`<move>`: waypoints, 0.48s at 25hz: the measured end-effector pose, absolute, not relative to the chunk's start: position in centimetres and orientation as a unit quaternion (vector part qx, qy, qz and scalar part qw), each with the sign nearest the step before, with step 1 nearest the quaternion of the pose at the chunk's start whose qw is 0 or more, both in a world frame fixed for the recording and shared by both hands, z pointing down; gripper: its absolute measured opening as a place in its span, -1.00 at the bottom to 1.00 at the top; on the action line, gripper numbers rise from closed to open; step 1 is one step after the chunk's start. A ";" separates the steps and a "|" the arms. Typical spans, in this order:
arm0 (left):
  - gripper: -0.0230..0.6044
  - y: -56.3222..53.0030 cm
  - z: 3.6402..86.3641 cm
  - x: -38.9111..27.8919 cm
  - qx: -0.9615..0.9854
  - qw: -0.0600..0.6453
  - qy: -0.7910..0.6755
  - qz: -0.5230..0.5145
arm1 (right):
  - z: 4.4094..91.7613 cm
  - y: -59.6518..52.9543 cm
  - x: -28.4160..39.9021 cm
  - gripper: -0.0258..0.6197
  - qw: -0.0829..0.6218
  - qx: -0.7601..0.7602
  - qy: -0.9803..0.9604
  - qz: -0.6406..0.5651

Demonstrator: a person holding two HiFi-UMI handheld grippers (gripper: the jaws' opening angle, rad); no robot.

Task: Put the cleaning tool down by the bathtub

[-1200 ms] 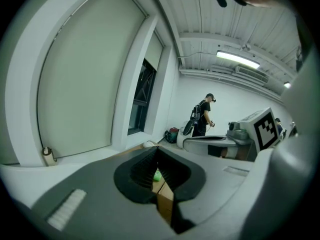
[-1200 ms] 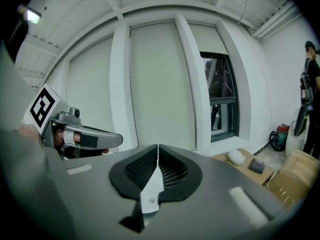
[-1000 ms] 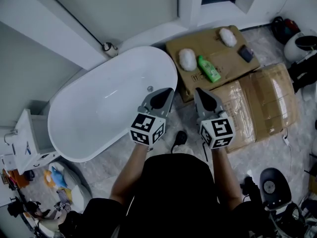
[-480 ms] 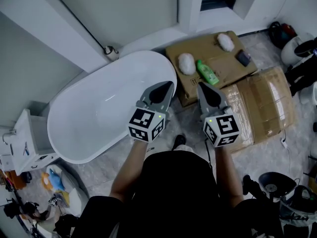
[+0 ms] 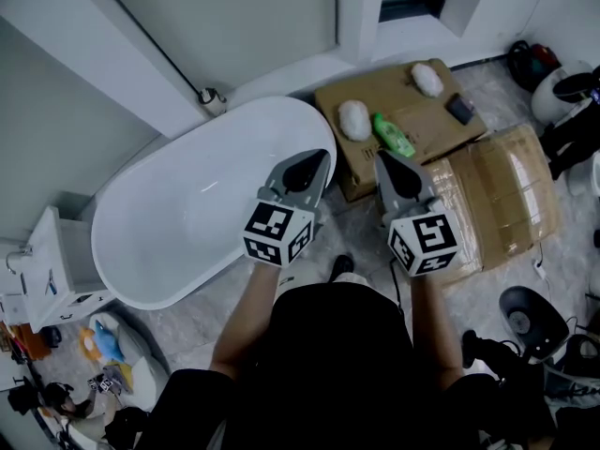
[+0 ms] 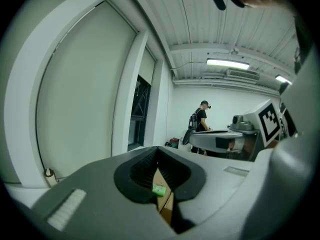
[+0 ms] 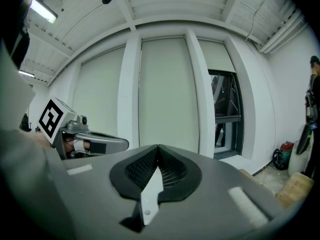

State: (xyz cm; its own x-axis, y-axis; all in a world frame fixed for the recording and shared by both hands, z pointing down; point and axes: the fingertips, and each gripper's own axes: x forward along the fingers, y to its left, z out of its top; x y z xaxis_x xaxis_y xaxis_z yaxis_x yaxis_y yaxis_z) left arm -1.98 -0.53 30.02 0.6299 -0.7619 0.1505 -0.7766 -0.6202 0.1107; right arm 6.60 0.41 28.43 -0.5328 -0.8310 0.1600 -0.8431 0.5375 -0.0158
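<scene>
From the head view, the left gripper (image 5: 317,160) is clenched shut with nothing in it, up at the end of the white bathtub (image 5: 169,223). The right gripper (image 5: 386,160) is just beside it, shut and empty too. Ahead of the right gripper, a white fluffy pad (image 5: 354,118) and a green bottle (image 5: 396,134) lie on a cardboard box (image 5: 427,111).

In the left gripper view, the tips of the left gripper (image 6: 157,149) touch, and the green bottle (image 6: 158,189) peeks through below them.

In the right gripper view, the right gripper (image 7: 157,146) is pressed together on nothing.

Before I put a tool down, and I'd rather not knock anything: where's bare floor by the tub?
Bare grey marble floor lies between the white oval bathtub and the flat brown cardboard. The cardboard is crowded: green bottle, white fluffy pads.
</scene>
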 end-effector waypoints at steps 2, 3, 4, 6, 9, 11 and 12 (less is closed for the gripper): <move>-0.93 -0.3 30.1 -2.0 0.899 0.082 -0.428 0.044 | 28.6 0.6 6.6 -0.90 0.068 0.479 -0.874 0.046; -0.93 -0.2 30.0 -2.1 0.899 0.081 -0.428 0.044 | 28.7 0.7 6.6 -0.90 0.068 0.480 -0.874 0.047; -0.93 -0.2 29.9 -2.2 0.899 0.081 -0.429 0.044 | 28.6 0.8 6.7 -0.90 0.068 0.480 -0.873 0.047; -0.93 -0.1 29.8 -2.4 0.898 0.080 -0.430 0.043 | 28.5 0.8 6.6 -0.90 0.067 0.482 -0.873 0.048; -0.93 -0.2 29.7 -2.8 0.898 0.081 -0.430 0.042 | 28.3 0.8 6.4 -0.90 0.067 0.482 -0.872 0.047; -0.93 -0.2 29.8 -2.9 0.898 0.081 -0.431 0.042 | 28.2 0.8 6.3 -0.90 0.066 0.483 -0.872 0.046; -0.93 -0.1 29.8 -2.9 0.898 0.082 -0.431 0.043 | 28.2 0.9 6.3 -0.90 0.066 0.482 -0.872 0.046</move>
